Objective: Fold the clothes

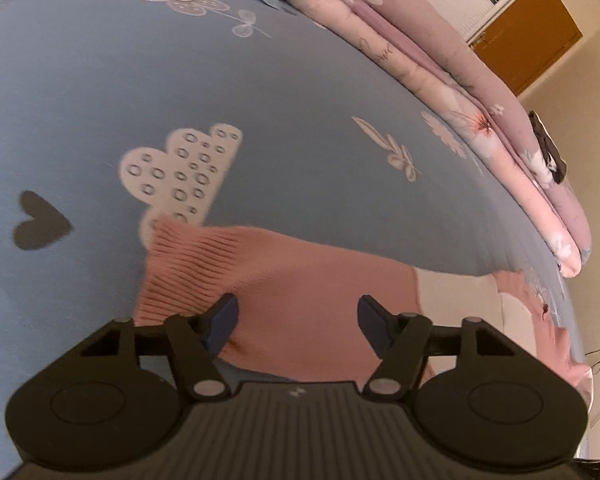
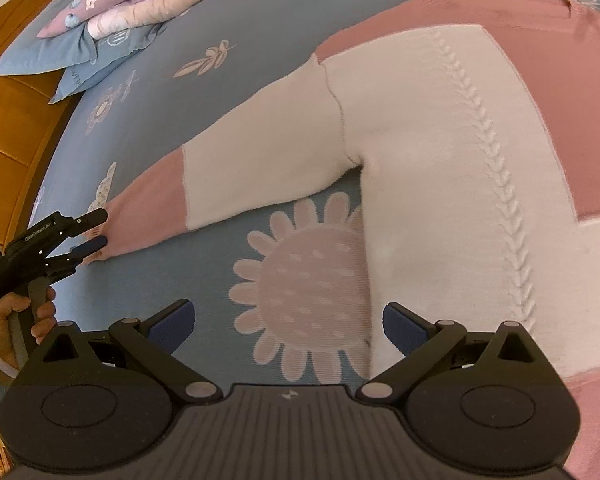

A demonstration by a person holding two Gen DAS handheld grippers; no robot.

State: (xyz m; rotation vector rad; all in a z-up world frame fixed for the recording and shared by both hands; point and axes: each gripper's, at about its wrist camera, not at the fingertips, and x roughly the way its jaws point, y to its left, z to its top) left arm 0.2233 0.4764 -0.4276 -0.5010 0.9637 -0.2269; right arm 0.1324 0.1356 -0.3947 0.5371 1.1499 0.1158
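Note:
A pink and white knit sweater (image 2: pixel 440 152) lies flat on the blue flowered bed sheet (image 2: pixel 228 128), one sleeve stretched out to the left. The sleeve's pink ribbed cuff (image 1: pixel 228 276) fills the bottom of the left wrist view. My left gripper (image 1: pixel 298 320) is open with its fingers astride the cuff end; it also shows in the right wrist view (image 2: pixel 94 228), open at the cuff. My right gripper (image 2: pixel 288 324) is open and empty, low over the sheet beside the sweater's white side edge.
A folded pink and purple floral quilt (image 1: pixel 480 92) lies along the far side of the bed. Blue pillows (image 2: pixel 60 52) sit by the wooden headboard (image 2: pixel 4 128). A wooden cabinet (image 1: pixel 528 44) stands by the wall beyond the bed.

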